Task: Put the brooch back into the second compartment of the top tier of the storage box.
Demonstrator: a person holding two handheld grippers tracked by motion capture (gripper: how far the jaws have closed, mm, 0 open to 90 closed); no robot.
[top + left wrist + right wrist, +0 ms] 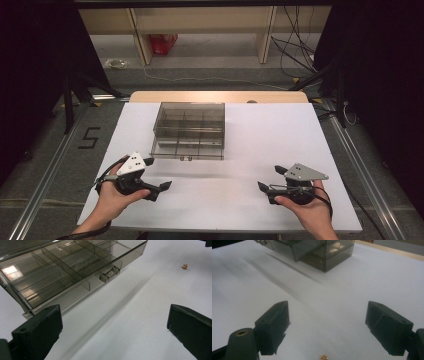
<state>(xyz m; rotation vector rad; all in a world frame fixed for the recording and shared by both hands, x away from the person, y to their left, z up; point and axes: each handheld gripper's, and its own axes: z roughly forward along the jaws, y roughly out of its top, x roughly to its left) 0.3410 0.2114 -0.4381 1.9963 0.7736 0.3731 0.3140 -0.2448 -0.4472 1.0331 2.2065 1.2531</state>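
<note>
A smoky clear plastic drawer box [189,125] stands at the middle of the white table top. Its bottom drawer [57,270] is pulled out toward me, split into several compartments that look empty, with a clear handle [109,273] at its front. My left gripper [159,174] rests open on the table, just left of and in front of the drawer. At the front right my right gripper [270,178] is open too, its jaws pointing left. A tiny gold-coloured piece [323,357] lies on the sheet close before the right gripper [329,322]; it is also seen from the left gripper [115,325] as a far speck [184,266].
The white sheet [260,135] covers the table, with a wooden strip [220,96] along the far edge. Metal rails run along both sides on the floor. Cables [295,45] and a red object [163,43] lie on the floor beyond the table.
</note>
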